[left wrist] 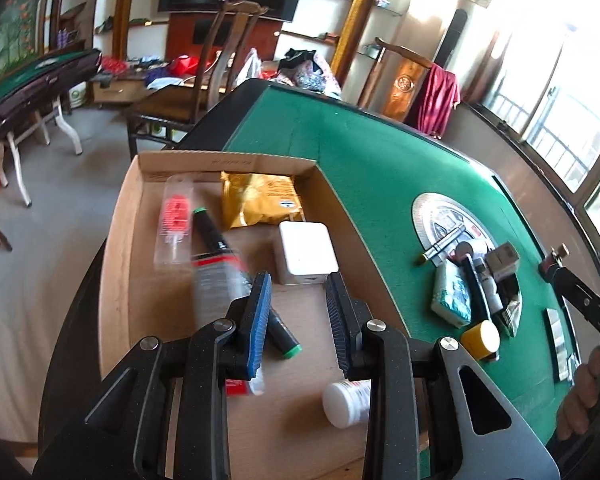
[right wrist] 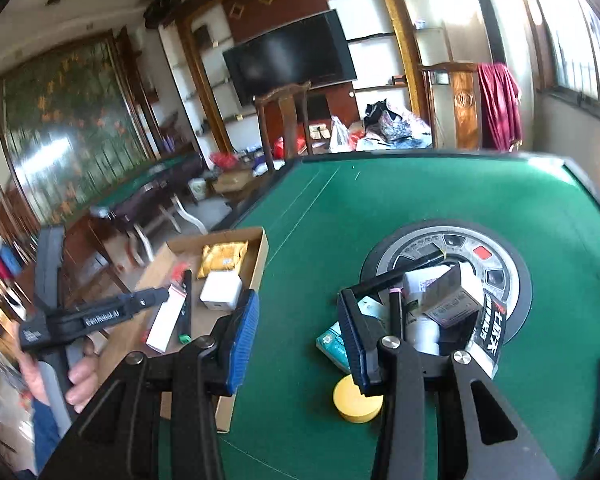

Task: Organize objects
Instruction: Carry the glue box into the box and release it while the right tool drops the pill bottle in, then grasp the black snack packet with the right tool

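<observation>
Just ahead of the empty, part-open right tool (right wrist: pixel 298 340) lies the pile (right wrist: pixel 432 304), nearer it than the left.

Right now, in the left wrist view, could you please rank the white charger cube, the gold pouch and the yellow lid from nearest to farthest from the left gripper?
1. White charger cube, just ahead of the left gripper, in the cardboard tray.
2. Gold pouch, at the tray's far end.
3. Yellow lid, off right on the green felt.
</observation>
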The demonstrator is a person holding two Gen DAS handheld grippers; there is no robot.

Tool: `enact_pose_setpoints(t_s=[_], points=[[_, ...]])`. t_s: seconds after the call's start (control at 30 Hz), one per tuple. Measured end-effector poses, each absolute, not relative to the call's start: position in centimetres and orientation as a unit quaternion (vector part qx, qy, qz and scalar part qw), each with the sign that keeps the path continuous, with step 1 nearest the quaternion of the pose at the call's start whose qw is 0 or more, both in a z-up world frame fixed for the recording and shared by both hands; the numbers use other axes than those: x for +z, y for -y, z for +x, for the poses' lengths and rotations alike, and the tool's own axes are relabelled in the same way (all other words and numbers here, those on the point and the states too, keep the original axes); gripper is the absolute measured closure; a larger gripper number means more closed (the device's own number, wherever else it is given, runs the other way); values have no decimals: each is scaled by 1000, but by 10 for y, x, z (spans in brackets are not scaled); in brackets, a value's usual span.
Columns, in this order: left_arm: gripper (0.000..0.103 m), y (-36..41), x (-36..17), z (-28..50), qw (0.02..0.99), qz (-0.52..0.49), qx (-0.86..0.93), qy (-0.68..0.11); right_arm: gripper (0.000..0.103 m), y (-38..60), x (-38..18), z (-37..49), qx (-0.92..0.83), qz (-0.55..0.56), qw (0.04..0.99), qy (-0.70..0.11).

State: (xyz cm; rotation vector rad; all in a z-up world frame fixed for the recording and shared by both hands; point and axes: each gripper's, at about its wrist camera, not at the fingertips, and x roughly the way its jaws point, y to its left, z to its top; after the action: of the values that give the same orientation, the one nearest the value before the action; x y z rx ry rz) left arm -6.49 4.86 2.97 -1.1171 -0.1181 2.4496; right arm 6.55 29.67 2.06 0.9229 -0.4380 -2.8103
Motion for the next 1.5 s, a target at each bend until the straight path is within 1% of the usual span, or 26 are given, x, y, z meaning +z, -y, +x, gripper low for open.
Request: enact_pose_setpoints(t_s=[0.07,0.1,0.23,0.3,0.37,0.5,0.6,0.67,0.87,0.97,1.03,1.07,1.1,1.13,1.17,1.2,1.33,1.5], points=[[75,-55,30,-63,230,-404,884,36,62,-317,19,66,-933,315,79,153],[75,-59,29,-63,234,-405,883,31,62,-329,18,66,-929,328,65,156],[75,-75,28,-56,250,-405,879,8,62,-373,8,60,-909,375,-23,182],[75,-84,28,-52,270,-406,873,0,62,-395,-3,58,-890,397,-57,217],[75,-93,28,-46,293,-404,866,-13,62,-407,-14,55,-875,413,-65,246],[75,-114,29,-31,330,-397,855,-44,59,-414,-24,52,-868,422,-89,247],[75,-124,26,-25,334,-395,853,-65,55,-418,-32,51,-863,422,-92,262],[75,-125,24,-24,337,-397,851,-67,52,-422,-38,46,-859,425,-91,272],[75,-127,26,-18,352,-393,847,-67,50,-419,-54,29,-847,452,-99,262],[75,-132,26,-14,368,-393,840,-69,51,-418,-66,22,-834,476,-98,262],[75,-138,27,-10,382,-396,832,-66,59,-418,-65,24,-833,482,-102,252],[75,-141,28,-8,386,-397,830,-65,61,-422,-64,25,-831,480,-100,261],[74,-147,30,-4,393,-397,827,-64,62,-426,-65,29,-828,479,-98,274],[70,-154,31,0,403,-398,822,-63,63,-430,-64,33,-829,474,-96,280],[60,-161,31,5,411,-398,817,-66,64,-434,-61,38,-831,468,-99,283],[53,-169,31,11,417,-394,816,-72,64,-438,-58,44,-835,459,-103,285],[52,-208,26,33,422,-385,812,-119,64,-455,-45,61,-847,430,-111,294],[52,-243,6,41,376,-394,819,-177,64,-453,-29,70,-859,407,-107,292]])
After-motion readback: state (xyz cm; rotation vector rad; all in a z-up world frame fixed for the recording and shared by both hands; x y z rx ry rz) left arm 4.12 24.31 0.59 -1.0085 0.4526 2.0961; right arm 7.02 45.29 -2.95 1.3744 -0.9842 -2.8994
